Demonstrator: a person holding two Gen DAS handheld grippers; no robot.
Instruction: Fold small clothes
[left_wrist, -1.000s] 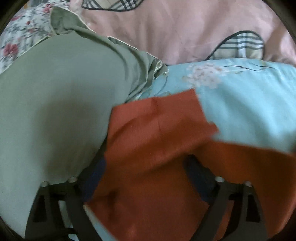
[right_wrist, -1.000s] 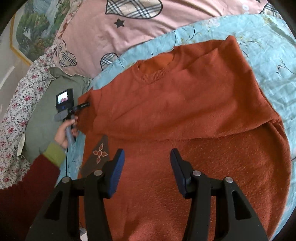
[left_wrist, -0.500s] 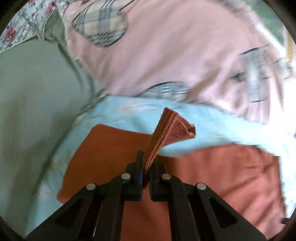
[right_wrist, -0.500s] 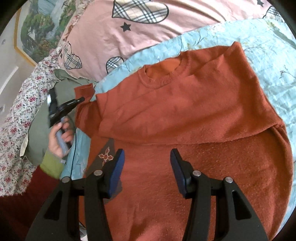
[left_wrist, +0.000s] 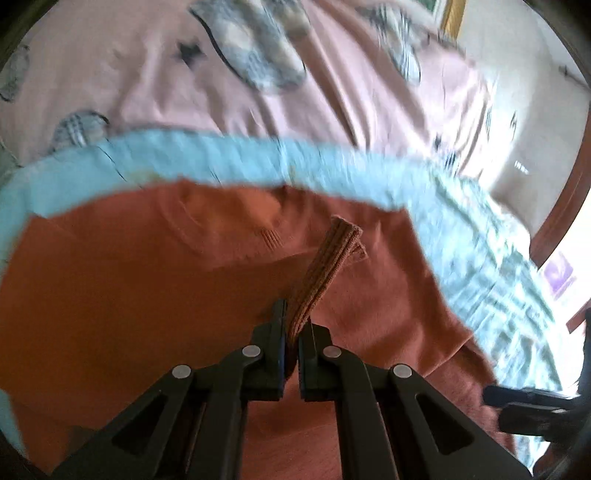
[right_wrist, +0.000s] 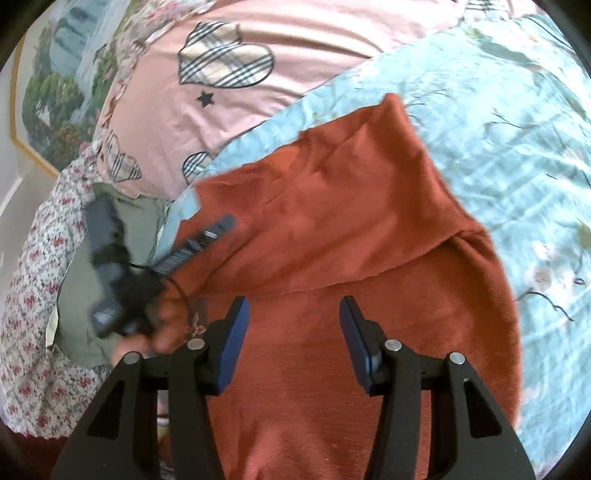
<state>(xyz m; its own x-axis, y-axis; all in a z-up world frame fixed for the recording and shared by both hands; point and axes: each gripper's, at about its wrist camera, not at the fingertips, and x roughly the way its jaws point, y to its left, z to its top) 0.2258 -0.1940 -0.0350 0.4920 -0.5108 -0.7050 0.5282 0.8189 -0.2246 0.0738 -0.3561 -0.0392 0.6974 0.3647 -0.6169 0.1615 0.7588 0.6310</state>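
Note:
An orange-red knit sweater (right_wrist: 351, 221) lies spread on the light blue bedspread (right_wrist: 498, 129), one sleeve folded across its chest. My left gripper (left_wrist: 291, 325) is shut on the ribbed cuff (left_wrist: 332, 266) of the other sleeve, which stands up from between the jaws over the sweater's body (left_wrist: 147, 288). The right wrist view shows that left gripper (right_wrist: 221, 227) over the sweater's left part, with a hand (right_wrist: 166, 325) holding it. My right gripper (right_wrist: 293, 325) hovers open above the lower body, nothing between its blue pads (right_wrist: 231, 347). Its fingers also show as the right gripper (left_wrist: 495, 404) at the left view's edge.
A pink quilt with plaid hearts (right_wrist: 295, 48) lies behind the sweater. A green cloth (right_wrist: 81, 288) and a floral sheet (right_wrist: 29, 277) lie to the left. A framed landscape picture (right_wrist: 55, 92) hangs at the back left. A wooden bed frame (left_wrist: 554, 221) is at the right.
My left gripper shut on the sleeve cuff, lifted it and swung it right across the sweater's body. The right gripper drifted a little and stayed open.

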